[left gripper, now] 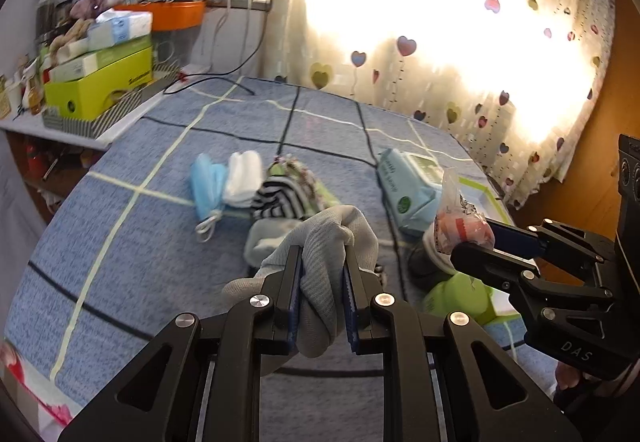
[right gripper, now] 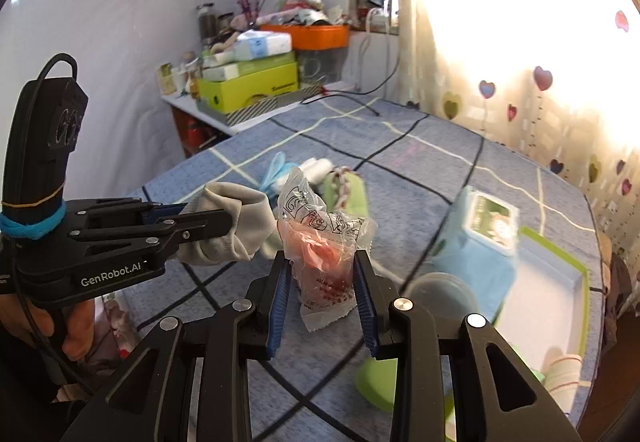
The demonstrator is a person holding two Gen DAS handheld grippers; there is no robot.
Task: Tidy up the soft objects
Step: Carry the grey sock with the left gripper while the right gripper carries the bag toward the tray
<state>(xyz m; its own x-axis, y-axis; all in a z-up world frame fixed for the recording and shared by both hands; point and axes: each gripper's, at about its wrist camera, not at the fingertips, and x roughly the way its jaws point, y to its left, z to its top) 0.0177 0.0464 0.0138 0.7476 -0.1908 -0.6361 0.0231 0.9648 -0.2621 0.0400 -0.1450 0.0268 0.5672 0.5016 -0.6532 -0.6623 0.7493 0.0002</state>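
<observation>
My left gripper [left gripper: 322,262] is shut on a grey sock [left gripper: 332,242] and holds it above the blue checked table; it also shows in the right wrist view [right gripper: 236,218]. My right gripper [right gripper: 320,262] is shut on a clear plastic packet with something pink inside [right gripper: 324,242], seen from the side in the left wrist view [left gripper: 460,226]. On the cloth beyond lie a blue face mask [left gripper: 206,182], a white folded cloth [left gripper: 244,178], a striped sock [left gripper: 280,198] and another grey sock [left gripper: 268,238].
A blue wet-wipes pack [left gripper: 408,182] lies at the right beside a white tray with a green rim [right gripper: 560,274]. A clear lid [right gripper: 440,294] and a green cup [right gripper: 380,378] sit near it. A cluttered shelf with a green box [left gripper: 100,86] stands at the left; a curtain hangs behind.
</observation>
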